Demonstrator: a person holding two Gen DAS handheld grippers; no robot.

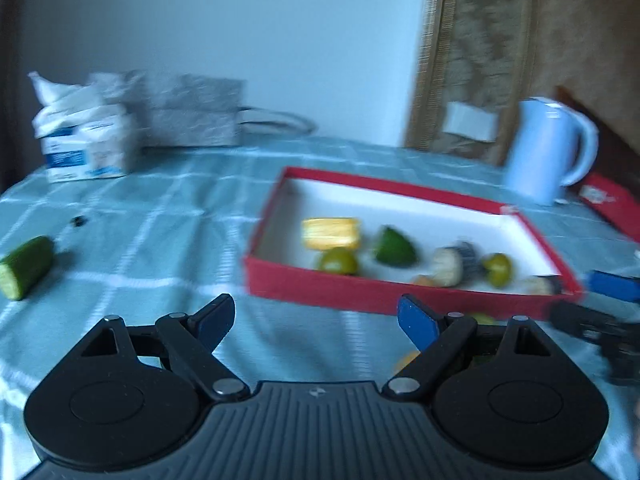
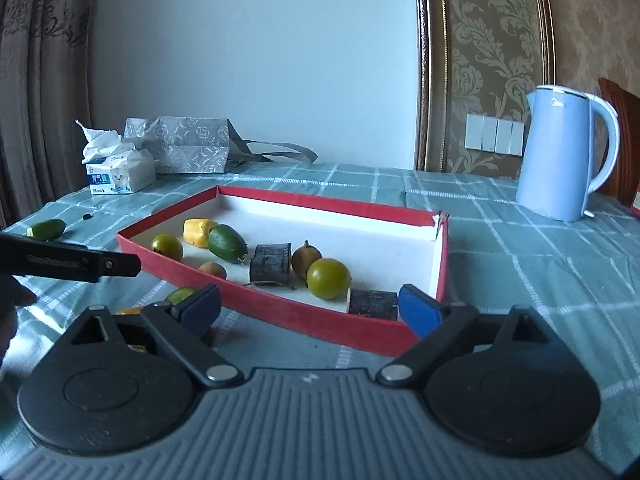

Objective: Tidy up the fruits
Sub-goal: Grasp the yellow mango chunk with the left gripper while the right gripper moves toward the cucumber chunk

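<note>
A red box [image 2: 316,322] with a white inside lies on the checked tablecloth. It holds several pieces: a yellow chunk [image 2: 198,231], a green oval fruit [image 2: 227,243], two green round fruits [image 2: 329,278], dark cut pieces [image 2: 271,264] and brown fruits. The box also shows in the blurred left wrist view [image 1: 320,290]. A cut cucumber piece [image 1: 26,267] lies far left on the cloth, also seen in the right wrist view [image 2: 47,228]. More small fruits [image 2: 180,295] lie outside the box by the near wall. My left gripper [image 1: 316,318] is open and empty. My right gripper [image 2: 310,306] is open and empty at the box's near wall.
A pale blue kettle [image 2: 562,152] stands at the back right. A tissue pack [image 2: 116,172] and a silver patterned bag [image 2: 184,144] stand at the back left. The left gripper's arm [image 2: 68,262] reaches in from the left. A red lid [image 1: 608,202] lies right.
</note>
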